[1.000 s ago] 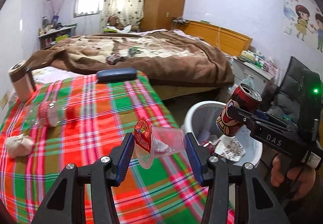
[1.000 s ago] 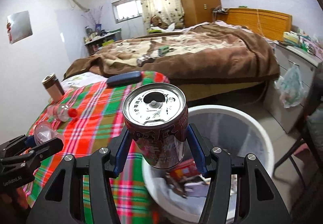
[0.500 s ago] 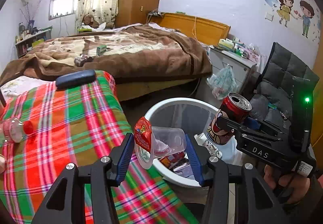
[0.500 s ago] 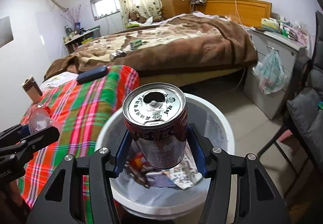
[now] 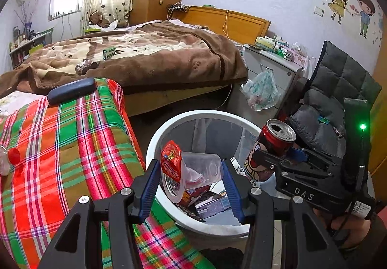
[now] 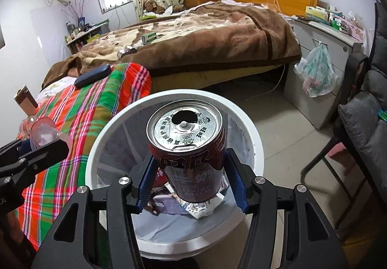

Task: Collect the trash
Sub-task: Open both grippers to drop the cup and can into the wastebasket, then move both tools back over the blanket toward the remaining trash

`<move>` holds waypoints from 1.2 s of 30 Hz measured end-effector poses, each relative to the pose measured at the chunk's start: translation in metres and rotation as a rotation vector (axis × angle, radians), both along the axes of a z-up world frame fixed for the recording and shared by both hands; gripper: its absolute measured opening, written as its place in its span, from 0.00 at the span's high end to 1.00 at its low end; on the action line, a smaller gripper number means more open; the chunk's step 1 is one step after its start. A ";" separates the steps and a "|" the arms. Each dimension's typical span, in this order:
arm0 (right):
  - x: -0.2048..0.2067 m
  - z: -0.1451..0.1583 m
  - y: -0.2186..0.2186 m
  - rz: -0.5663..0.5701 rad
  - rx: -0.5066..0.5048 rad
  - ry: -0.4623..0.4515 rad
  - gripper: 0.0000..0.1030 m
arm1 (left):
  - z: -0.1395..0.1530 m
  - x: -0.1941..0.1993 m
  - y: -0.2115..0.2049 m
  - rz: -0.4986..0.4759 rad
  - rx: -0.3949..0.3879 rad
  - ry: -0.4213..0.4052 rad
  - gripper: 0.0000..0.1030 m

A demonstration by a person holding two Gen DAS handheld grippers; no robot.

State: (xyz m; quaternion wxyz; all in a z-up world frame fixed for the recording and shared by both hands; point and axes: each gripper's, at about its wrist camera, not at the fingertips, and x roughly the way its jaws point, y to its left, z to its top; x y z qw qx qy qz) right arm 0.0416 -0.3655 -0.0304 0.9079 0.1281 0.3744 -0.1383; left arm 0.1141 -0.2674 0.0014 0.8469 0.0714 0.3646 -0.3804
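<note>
The left gripper (image 5: 191, 184) clamps a clear plastic cup with a peeled red foil lid (image 5: 191, 169), held sideways over the near rim of the round white trash bin (image 5: 154, 138). The right gripper (image 6: 191, 181) grips an opened red drink can (image 6: 191, 162) upright above the bin's middle; printed wrappers, apparently, lie beneath it.

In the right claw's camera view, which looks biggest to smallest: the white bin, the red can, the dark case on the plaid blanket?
1. White bin
2. Red can, though it is nearest the camera
3. Dark case
</note>
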 end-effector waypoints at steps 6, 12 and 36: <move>0.001 -0.001 0.001 -0.010 -0.023 0.020 0.45 | -0.003 0.004 0.001 0.023 0.017 0.011 0.48; -0.001 0.000 0.001 -0.018 -0.035 0.006 0.35 | 0.001 0.003 0.005 0.029 0.008 0.002 0.40; -0.004 0.014 0.019 -0.011 -0.030 -0.058 0.33 | 0.015 -0.007 0.052 0.106 -0.018 -0.032 0.40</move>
